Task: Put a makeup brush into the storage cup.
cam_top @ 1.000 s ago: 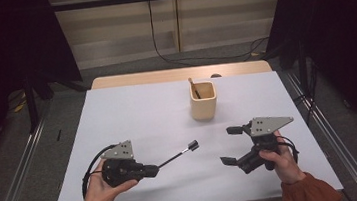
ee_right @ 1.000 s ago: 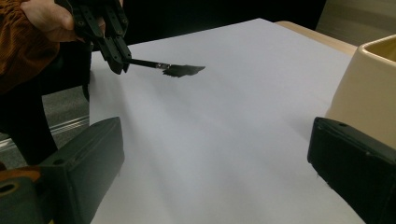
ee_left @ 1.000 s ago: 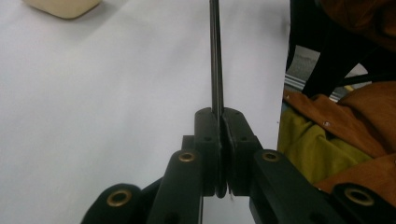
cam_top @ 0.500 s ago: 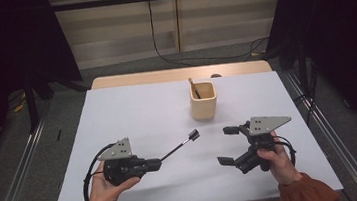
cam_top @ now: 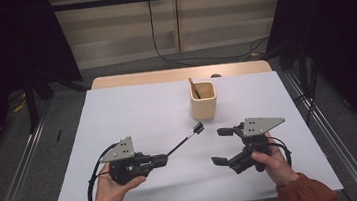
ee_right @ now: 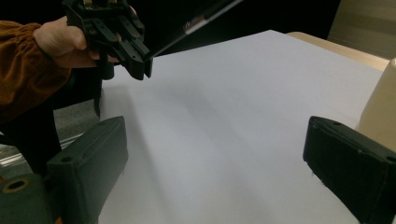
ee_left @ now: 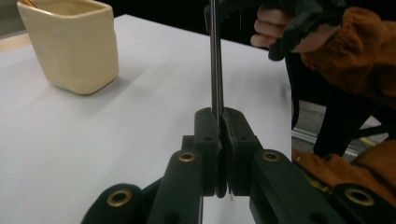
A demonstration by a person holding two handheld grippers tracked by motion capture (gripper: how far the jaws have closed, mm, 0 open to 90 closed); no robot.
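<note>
Nearest, the left gripper (cam_top: 160, 158) is clamped on the handle end of a slim black brush (cam_top: 185, 140), its jaws pressed tight around the shaft in the left gripper view; the brush (ee_left: 215, 56) angles up off the white table (cam_top: 133, 115), its dark head pointing toward the holder. Beside it, the right gripper (cam_top: 223, 146) has its jaws spread wide with nothing between them, having just drawn in slightly. Farther off stands the cream square holder (cam_top: 202, 100), already keeping one wooden-handled utensil (cam_top: 193, 87). Judging by this, the work is partway: one item is stowed, while the brush is lifted but not yet carried over and dropped in.
</note>
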